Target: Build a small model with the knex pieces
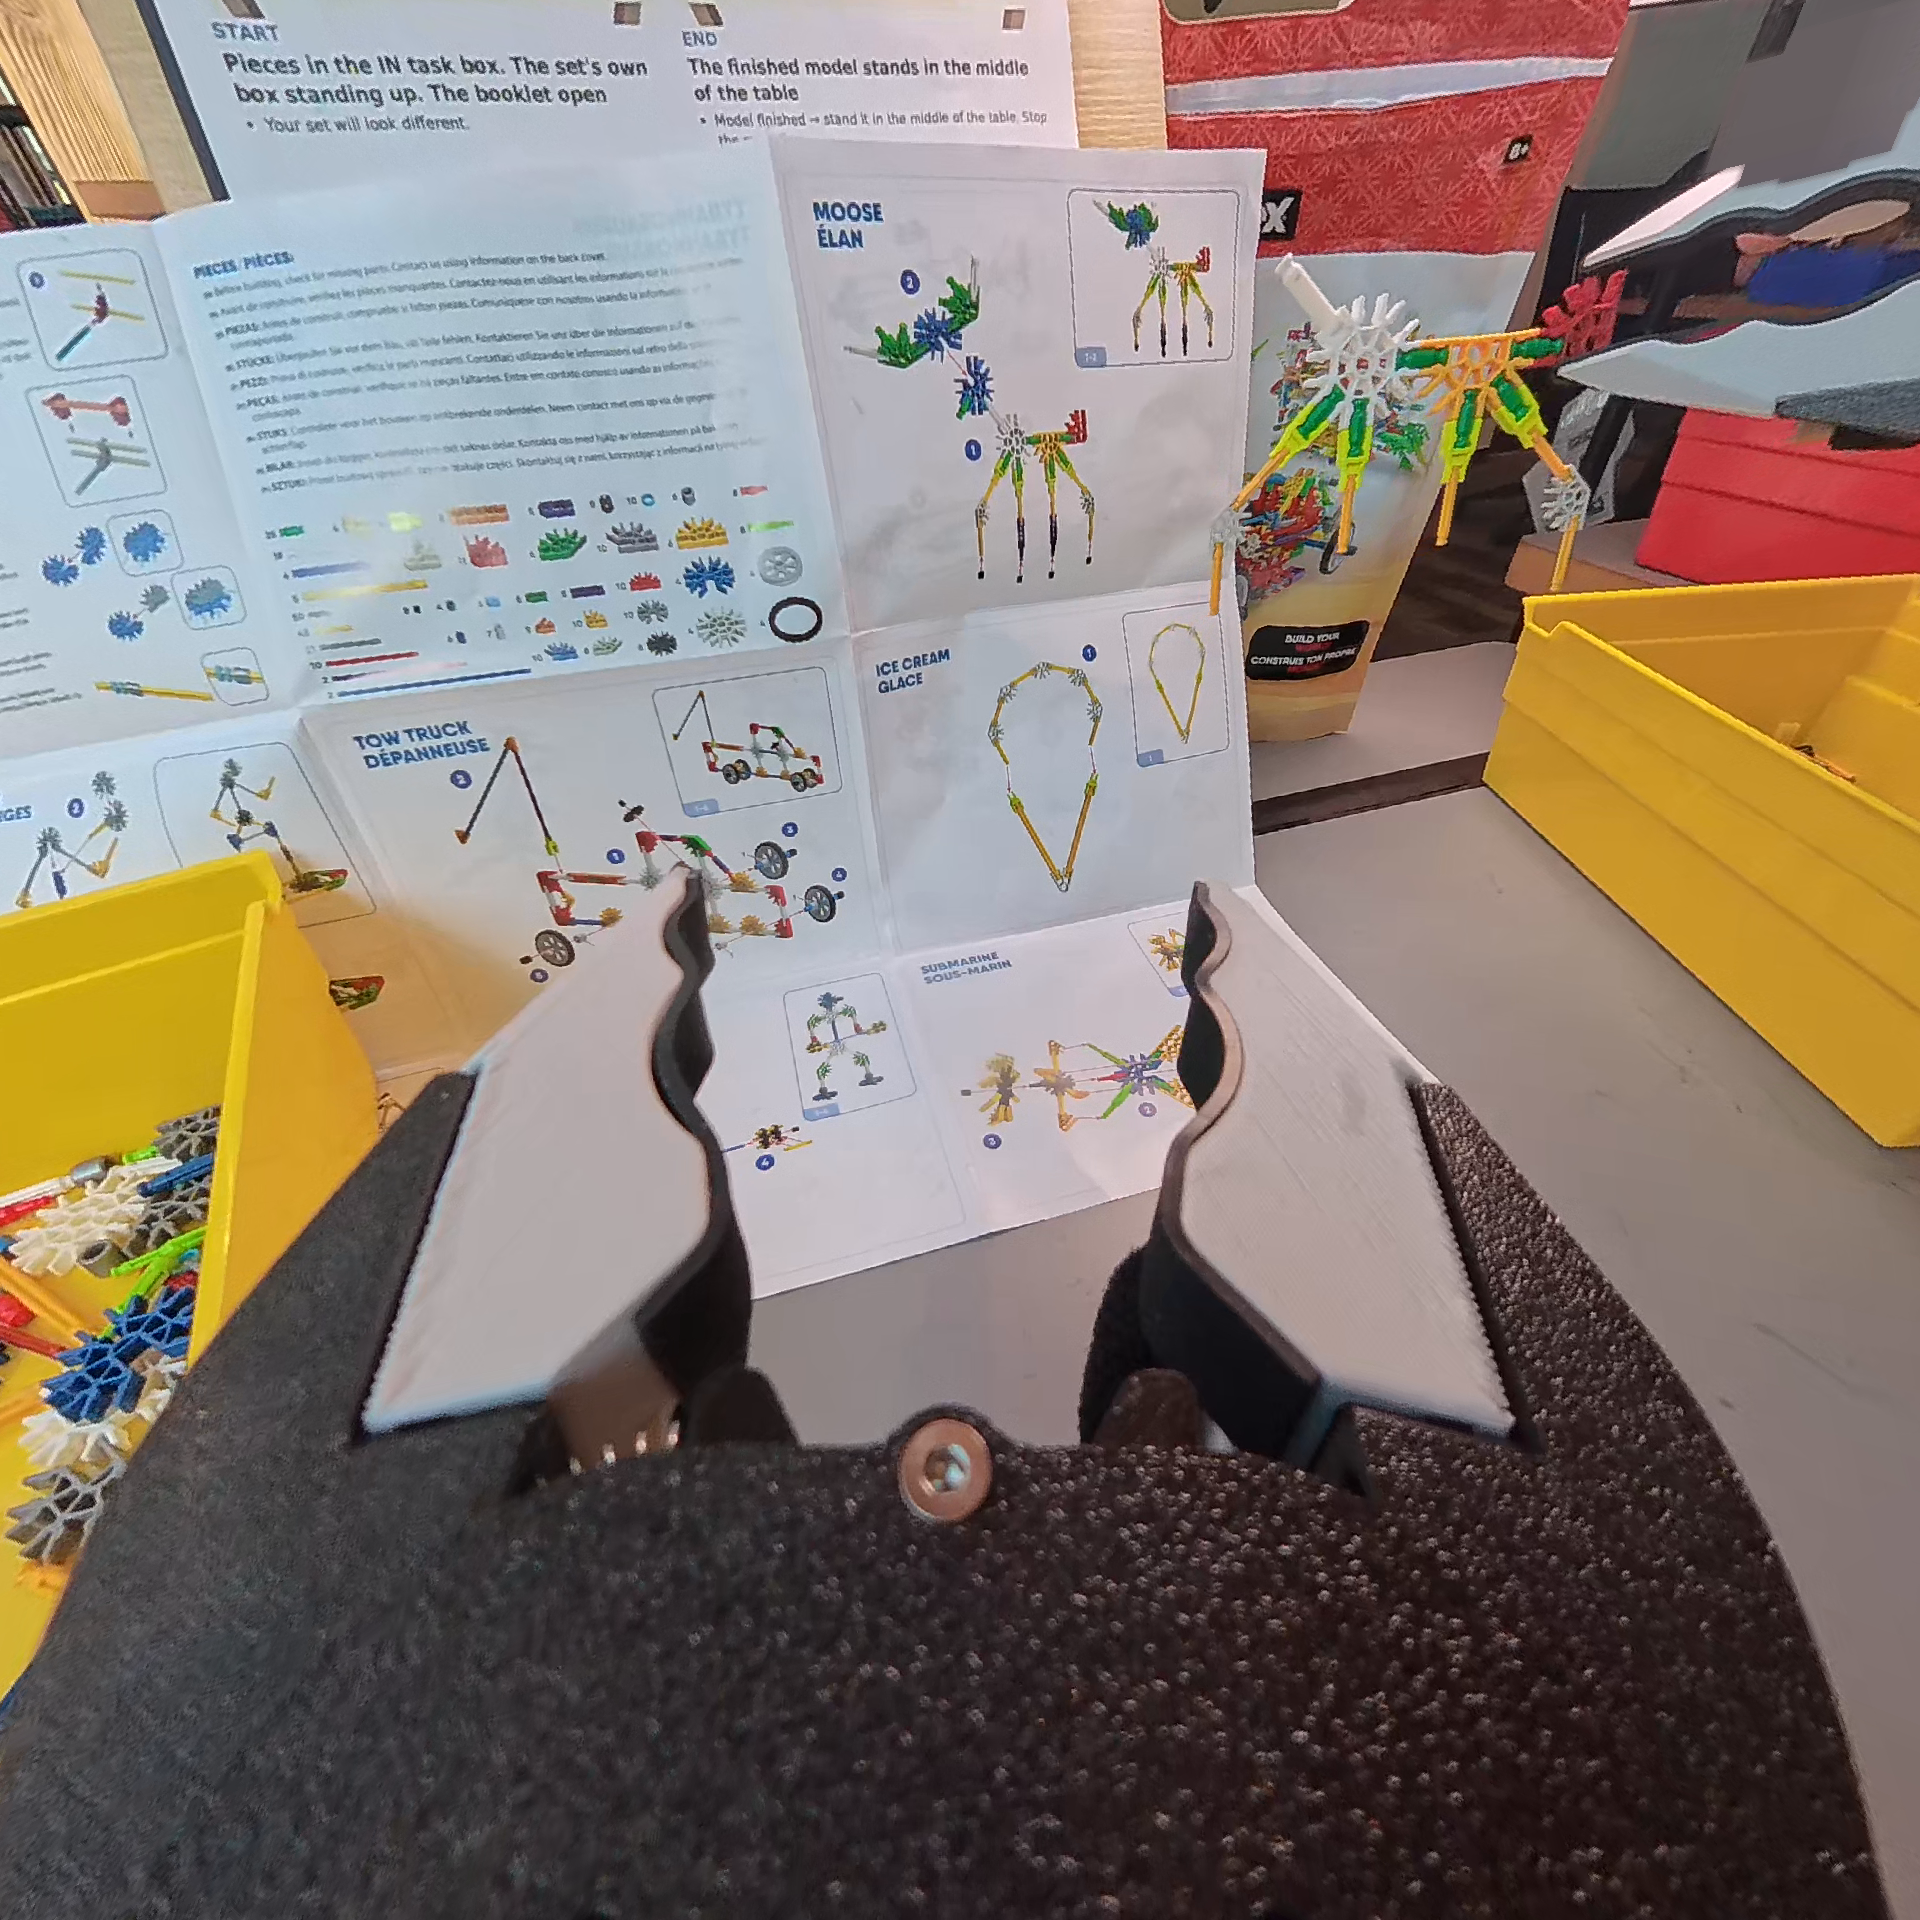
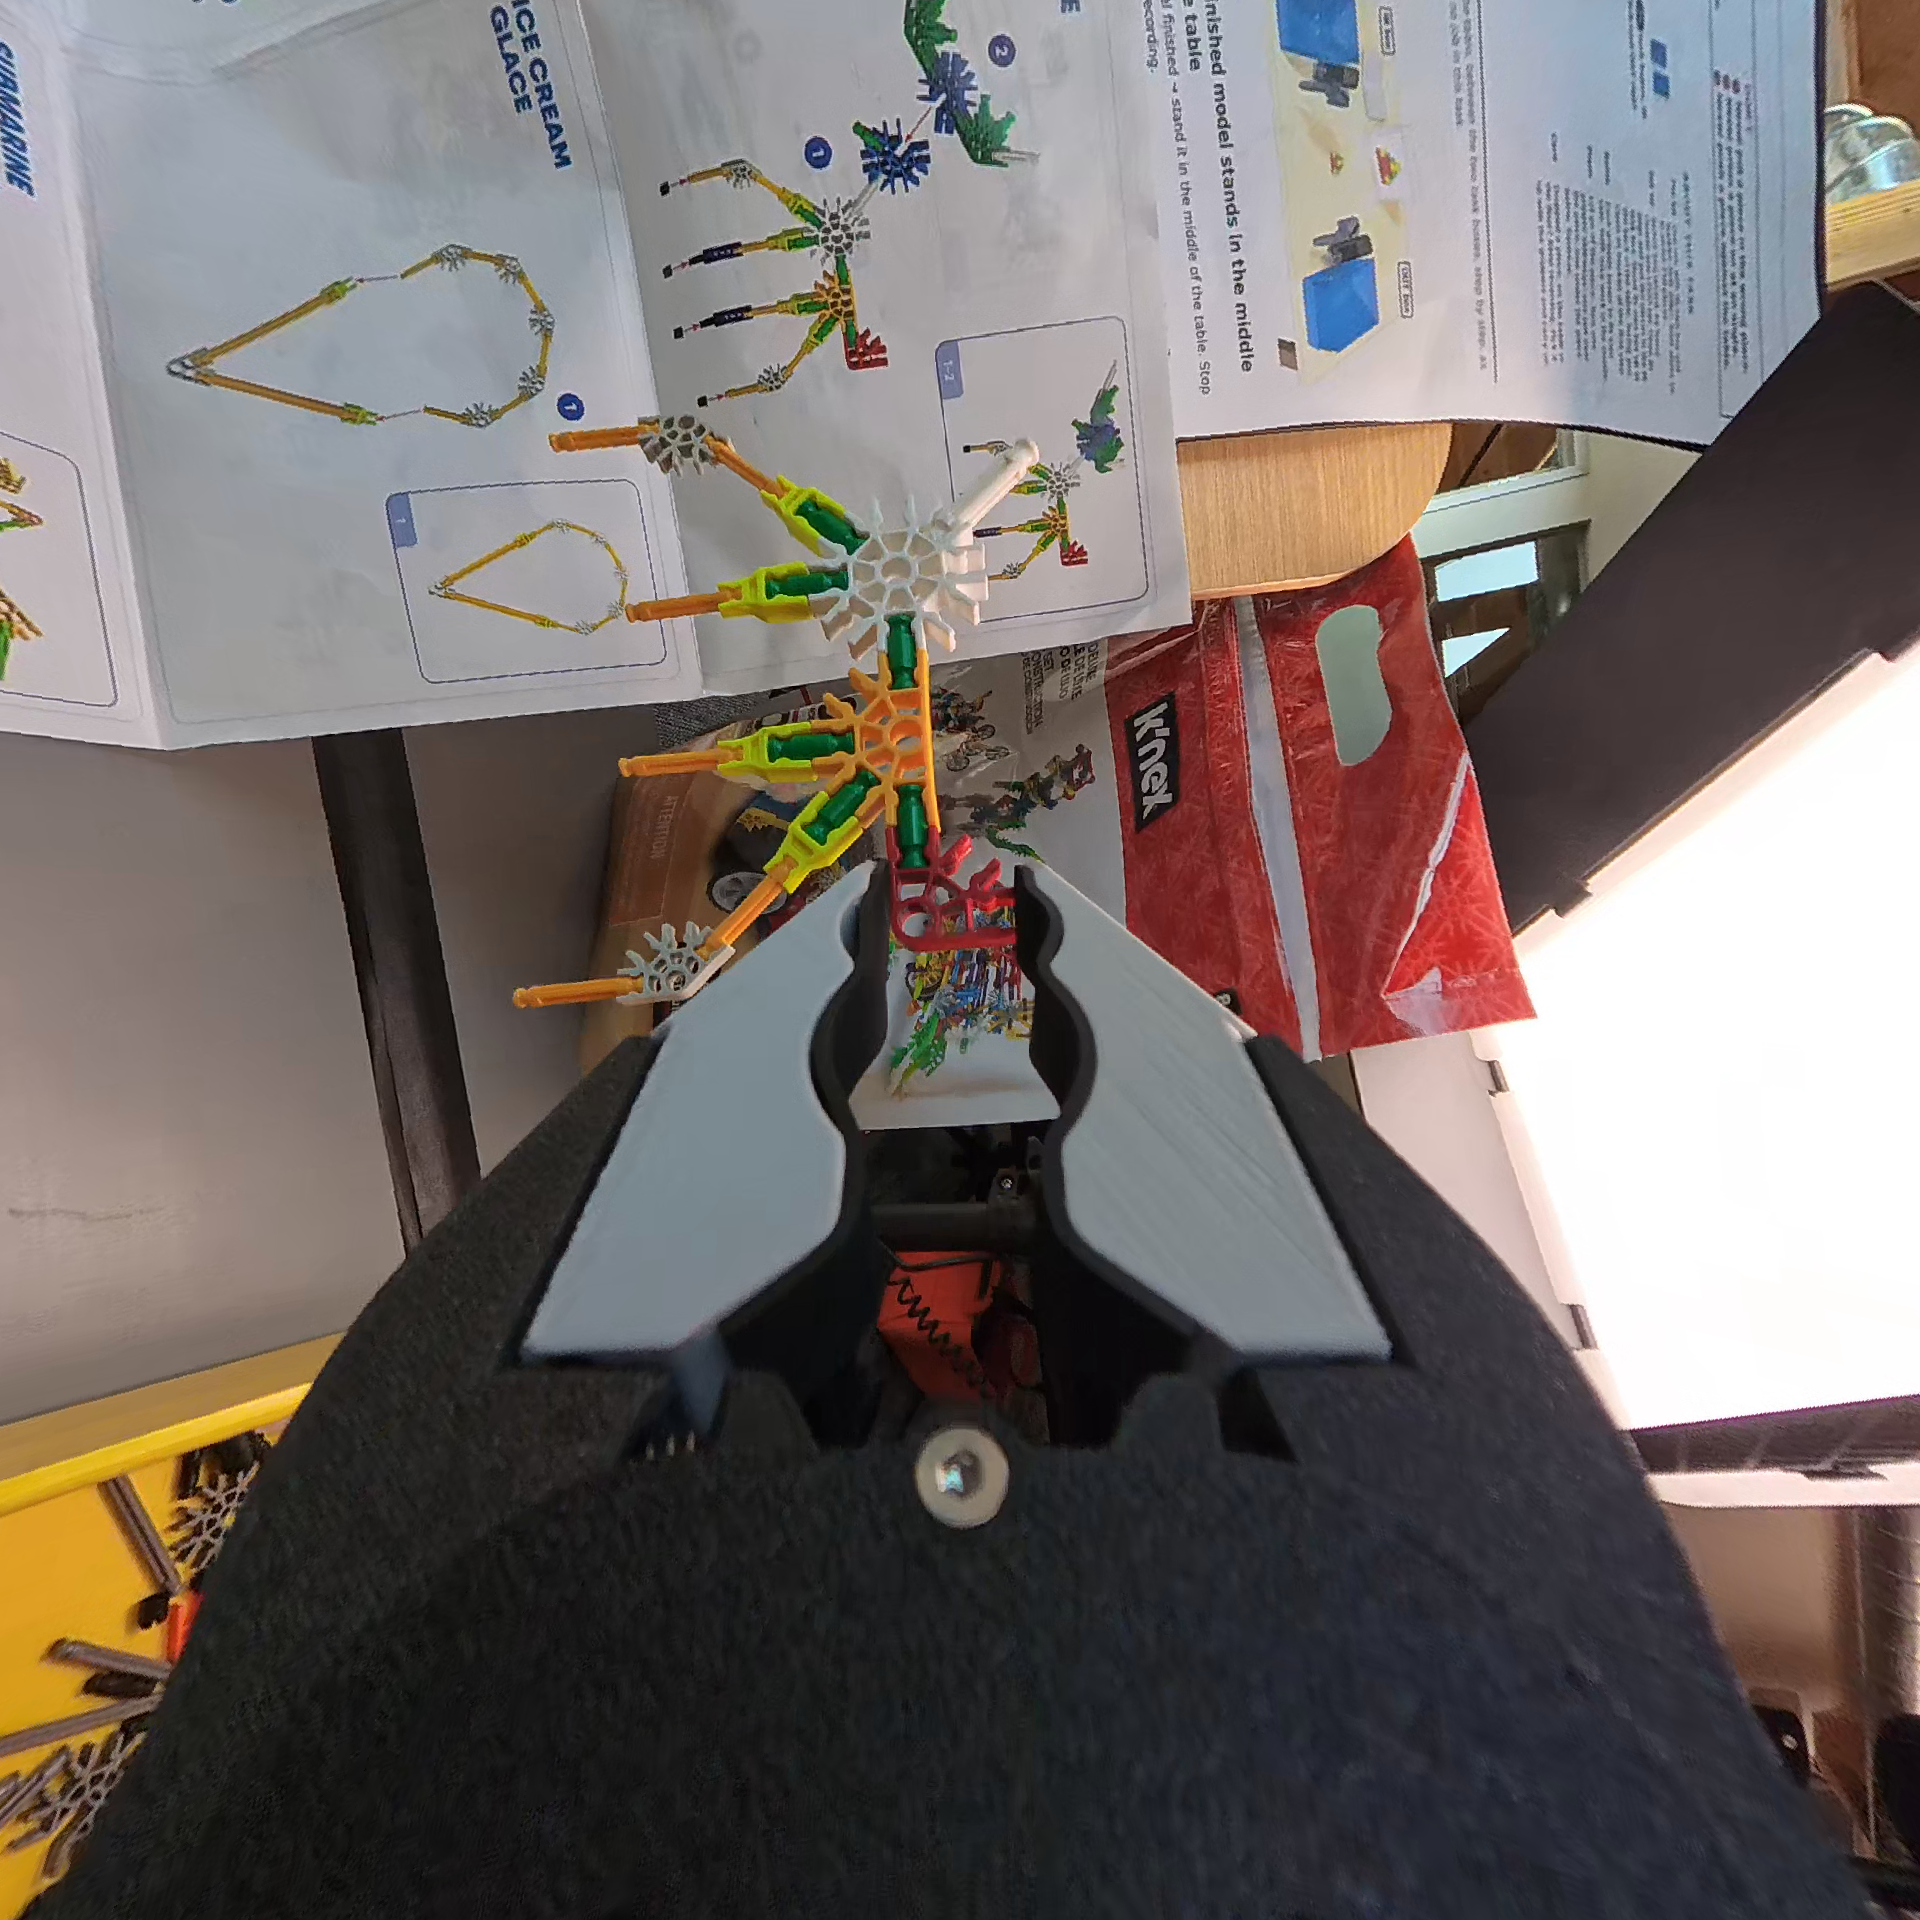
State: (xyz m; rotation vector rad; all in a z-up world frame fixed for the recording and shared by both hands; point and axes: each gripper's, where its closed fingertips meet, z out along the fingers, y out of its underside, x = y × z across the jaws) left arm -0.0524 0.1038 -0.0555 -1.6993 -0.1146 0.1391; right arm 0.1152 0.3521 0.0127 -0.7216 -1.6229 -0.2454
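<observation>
My right gripper (image 2: 951, 883) is shut on the red connector (image 2: 940, 904) at one end of a rod-and-connector model (image 2: 894, 738). The model has a white hub (image 2: 909, 571), an orange hub, green and yellow-green clips, and orange legs with grey connectors. It is held in the air in front of the instruction sheet (image 2: 312, 416). The left wrist view shows the model (image 1: 1361, 364) at upper right with the right gripper (image 1: 1584, 312) on its red end. My left gripper (image 1: 945, 914) is open and empty, above the unfolded instruction sheet (image 1: 520, 416).
A yellow bin (image 1: 135, 987) with several loose pieces stands at the left, and it also shows in the right wrist view (image 2: 94, 1558). A second yellow bin (image 1: 1662, 831) is at the right. The red set bag (image 1: 1382, 156) stands behind the sheet on the grey table (image 1: 1507, 1143). One gripper's finger ends stand about 30 cm off the other's.
</observation>
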